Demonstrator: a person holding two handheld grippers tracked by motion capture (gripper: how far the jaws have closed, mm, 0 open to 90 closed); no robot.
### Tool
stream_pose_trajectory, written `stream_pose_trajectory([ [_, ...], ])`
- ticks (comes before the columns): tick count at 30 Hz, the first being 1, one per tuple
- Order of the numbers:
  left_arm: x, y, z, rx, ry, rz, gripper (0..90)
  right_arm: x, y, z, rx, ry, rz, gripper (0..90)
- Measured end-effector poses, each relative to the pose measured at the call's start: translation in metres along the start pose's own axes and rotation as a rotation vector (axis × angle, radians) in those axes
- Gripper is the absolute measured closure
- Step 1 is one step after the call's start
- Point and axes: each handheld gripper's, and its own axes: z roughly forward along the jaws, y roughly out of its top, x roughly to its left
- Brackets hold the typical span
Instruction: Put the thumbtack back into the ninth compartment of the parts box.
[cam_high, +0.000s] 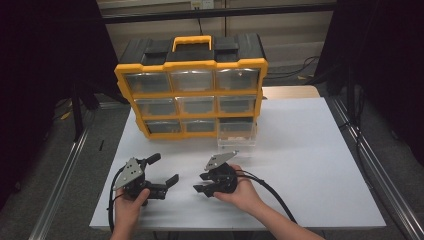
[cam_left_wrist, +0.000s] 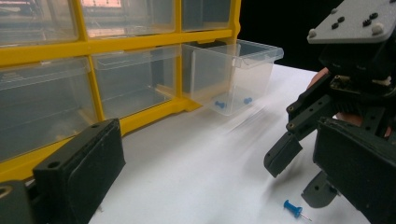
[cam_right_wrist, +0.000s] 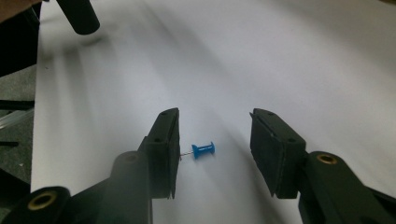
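pin: small blue plastic push pin (cam_right_wrist: 204, 150) lying flat on the white table (cam_high: 310, 165), toward the near edge
right gripper (cam_right_wrist: 212, 151): jaws apart, straddling the pin, not pinching it
left gripper (cam_high: 162, 171): jaws released, nothing between
drawer: clear plastic drawer (cam_left_wrist: 233, 74) pulled out of the yellow organiser (cam_high: 192, 92), more blue pins inside

No text, label, brand, number or sign can be read anywhere. The yellow cabinet (cam_high: 191, 93) has plain clear drawers (cam_left_wrist: 135, 79) with bare fronts (no tags or stickers show on them), and its black top and handle carry no lettering that can be made out. The white surface (cam_high: 300, 165) is unmarked.
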Motion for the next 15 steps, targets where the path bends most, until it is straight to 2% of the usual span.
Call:
stream_pose_trajectory([
  [4, -0.0011, 0.0, 0.0005, 0.001, -0.006, -0.001, 2.0, 0.001, -0.0019, 0.0048, 0.01, 0.011, -0.016, 54.0],
  [10, -0.001, -0.0001, 0.0004, 0.001, -0.006, -0.002, 2.0, 0.0039, -0.0036, 0.0097, 0.028, 0.0, -0.025, 54.2],
  [13, -0.001, 0.0, 0.0004, 0.001, -0.005, 0.001, 2.0, 0.0038, -0.0047, 0.0103, 0.033, -0.003, -0.036, 57.8],
  [14, -0.0001, -0.0001, 0.0004, -0.001, -0.02, 0.0, 2.0, 0.0035, -0.0048, 0.0103, 0.032, -0.008, -0.044, 58.2],
  [15, -0.0009, 0.0, 0.0004, 0.001, -0.005, -0.001, 2.0, 0.0038, -0.0048, 0.0101, 0.035, -0.008, -0.043, 60.2],
])
